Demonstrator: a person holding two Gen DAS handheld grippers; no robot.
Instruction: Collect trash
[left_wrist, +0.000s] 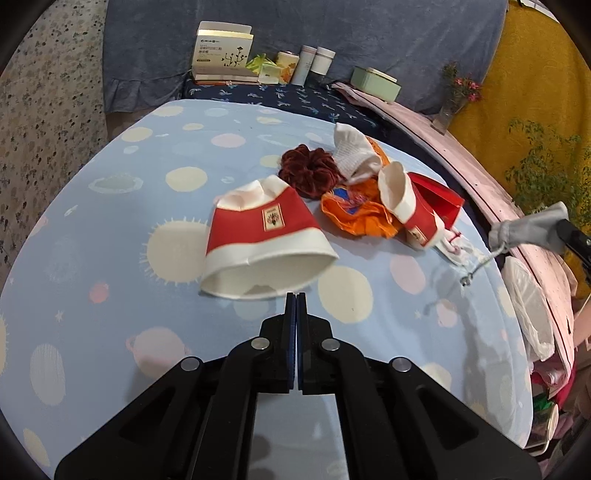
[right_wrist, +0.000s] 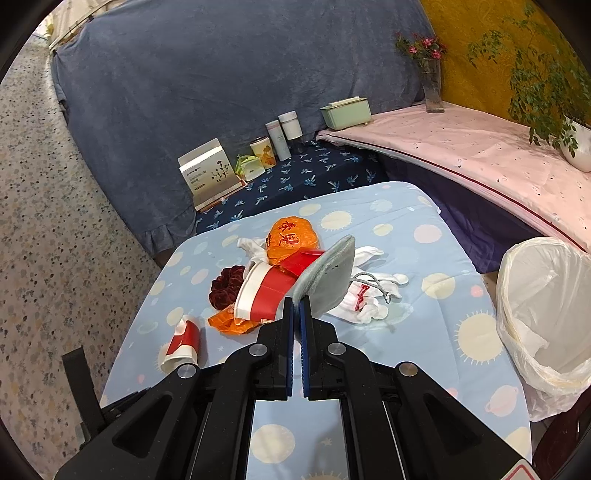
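Observation:
A crushed red-and-white paper cup (left_wrist: 266, 240) lies on its side on the blue tablecloth, just ahead of my left gripper (left_wrist: 296, 295), which is shut and empty. Behind it lie a dark red scrunchie (left_wrist: 308, 171), an orange plastic bag (left_wrist: 356, 214), a second red-and-white cup (left_wrist: 406, 206) and white cloth (left_wrist: 354, 153). My right gripper (right_wrist: 296, 301) is shut on a grey drawstring pouch (right_wrist: 327, 275), held above the table; it also shows in the left wrist view (left_wrist: 532, 229). The pile shows in the right wrist view: cup (right_wrist: 258, 291), orange bag (right_wrist: 291, 240), small cup (right_wrist: 183, 343).
A bin lined with a white bag (right_wrist: 543, 317) stands at the table's right edge. Boxes and tins (right_wrist: 258, 151) stand on a dark blue cloth at the back. A pink-covered shelf (right_wrist: 480, 155) holds a vase and a potted plant.

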